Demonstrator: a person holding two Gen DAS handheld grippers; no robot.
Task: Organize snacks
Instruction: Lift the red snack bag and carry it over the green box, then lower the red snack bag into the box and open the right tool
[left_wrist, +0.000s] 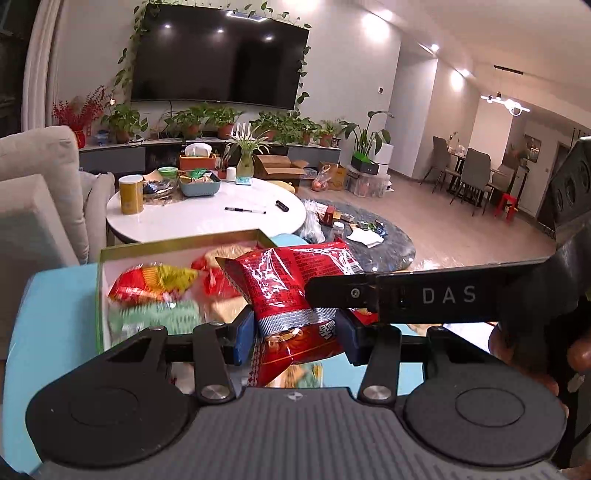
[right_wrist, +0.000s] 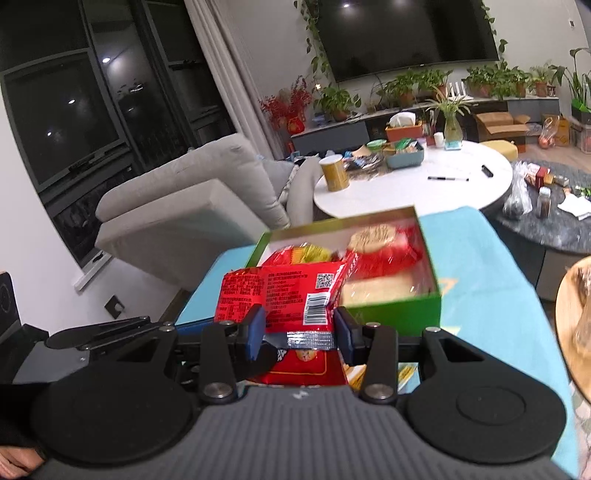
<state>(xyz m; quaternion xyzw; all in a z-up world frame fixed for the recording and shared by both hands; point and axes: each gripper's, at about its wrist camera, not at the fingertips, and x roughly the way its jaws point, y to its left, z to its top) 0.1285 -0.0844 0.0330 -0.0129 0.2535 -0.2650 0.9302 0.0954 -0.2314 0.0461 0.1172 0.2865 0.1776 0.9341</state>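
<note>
Home living room, wall-mounted television (left_wrist: 219, 55) at upper centre, potted plants (left_wrist: 192, 122) beneath, grey sofa (right_wrist: 192, 192) at left, probably a dining area (left_wrist: 476, 173) at far right

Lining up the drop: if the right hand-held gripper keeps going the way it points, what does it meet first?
Likely the green box. The right hand-held gripper, clamping a red snack packet, points at its near wall and the snacks inside; depth is uncertain.

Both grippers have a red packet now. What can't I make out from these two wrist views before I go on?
- Left wrist view: snacks in the green box are motion-blurred.
- Left wrist view: the right gripper covers part of the red packet.
- Right wrist view: the red snack packet hides the box's near-left contents.
- Packet print: too small to read.
</note>
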